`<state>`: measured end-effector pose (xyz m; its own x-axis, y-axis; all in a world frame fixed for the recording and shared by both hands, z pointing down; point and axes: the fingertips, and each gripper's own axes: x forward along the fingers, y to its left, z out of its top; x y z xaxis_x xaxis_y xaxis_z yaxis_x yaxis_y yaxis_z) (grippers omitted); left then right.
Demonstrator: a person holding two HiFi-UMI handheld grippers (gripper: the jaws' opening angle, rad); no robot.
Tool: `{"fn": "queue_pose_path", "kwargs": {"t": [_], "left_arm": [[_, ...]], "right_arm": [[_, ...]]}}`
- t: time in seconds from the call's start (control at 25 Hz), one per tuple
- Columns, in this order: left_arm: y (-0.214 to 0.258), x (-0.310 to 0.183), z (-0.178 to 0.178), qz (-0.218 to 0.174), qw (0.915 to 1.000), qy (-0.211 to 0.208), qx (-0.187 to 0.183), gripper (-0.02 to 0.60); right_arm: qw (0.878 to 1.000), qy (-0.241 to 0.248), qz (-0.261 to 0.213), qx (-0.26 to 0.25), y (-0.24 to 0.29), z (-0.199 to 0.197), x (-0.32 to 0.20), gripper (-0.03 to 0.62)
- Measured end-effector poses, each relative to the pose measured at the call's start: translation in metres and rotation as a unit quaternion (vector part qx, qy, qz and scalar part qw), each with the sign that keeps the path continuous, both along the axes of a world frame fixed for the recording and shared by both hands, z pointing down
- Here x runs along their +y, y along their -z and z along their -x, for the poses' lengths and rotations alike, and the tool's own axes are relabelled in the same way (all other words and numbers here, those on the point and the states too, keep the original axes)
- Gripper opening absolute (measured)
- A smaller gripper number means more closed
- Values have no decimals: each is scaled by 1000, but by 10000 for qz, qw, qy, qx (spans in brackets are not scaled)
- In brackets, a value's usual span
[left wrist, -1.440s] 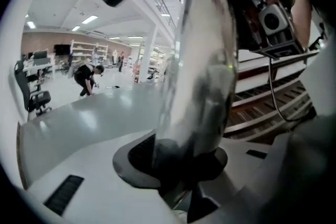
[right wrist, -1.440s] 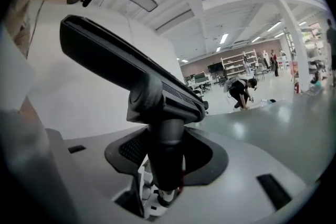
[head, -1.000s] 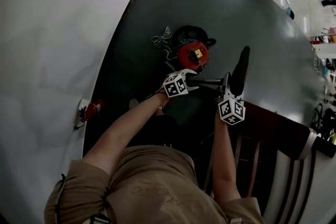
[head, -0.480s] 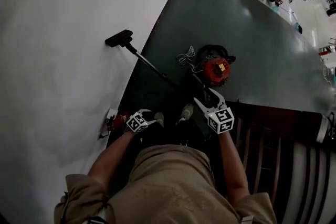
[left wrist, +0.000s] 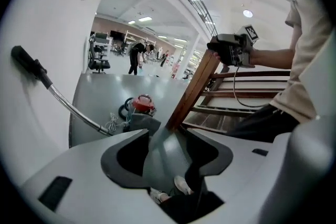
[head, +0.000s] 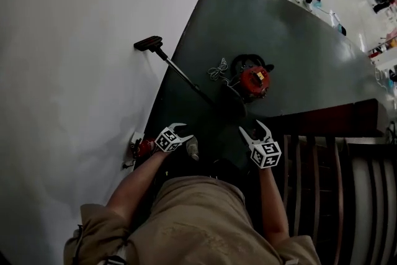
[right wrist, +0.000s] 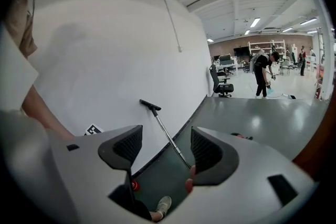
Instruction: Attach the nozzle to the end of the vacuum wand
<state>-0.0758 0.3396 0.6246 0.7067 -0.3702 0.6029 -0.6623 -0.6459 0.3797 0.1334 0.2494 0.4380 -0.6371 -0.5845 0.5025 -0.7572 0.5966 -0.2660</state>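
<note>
Grey floor [head: 298, 53] — nozzle [head: 147, 43] on wand [head: 181, 74], red vacuum [head: 255, 79]

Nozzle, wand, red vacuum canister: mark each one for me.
nozzle [head: 147, 43], head view, middle of the black head.
wand [head: 183, 76], head view, mid-length of the tube.
red vacuum canister [head: 255, 79], head view, red top.

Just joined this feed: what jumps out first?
The vacuum wand, black nozzle at its top, leans on the white wall, upper left. The red canister sits on the dark floor near its lower end. The left gripper and right gripper are open, empty; the right's jaws just opened.
</note>
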Motion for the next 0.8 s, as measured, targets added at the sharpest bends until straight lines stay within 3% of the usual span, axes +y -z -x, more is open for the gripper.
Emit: {"fn": "queue_pose_path", "kwargs": {"t": [0.24, 0.48, 0.8], "left_arm": [[73, 0, -27, -687, 9962, 489, 216, 219], [153, 14, -66, -1350, 9849, 926, 571, 219], [245, 66, -122, -1887, 9758, 700, 859, 219]], "right_arm": [[9992, -71, -208, -323, 28, -34, 52, 293], [9956, 9, -673, -649, 77, -63, 103, 293], [9873, -240, -1099, -1125, 139, -112, 162, 293]]}}
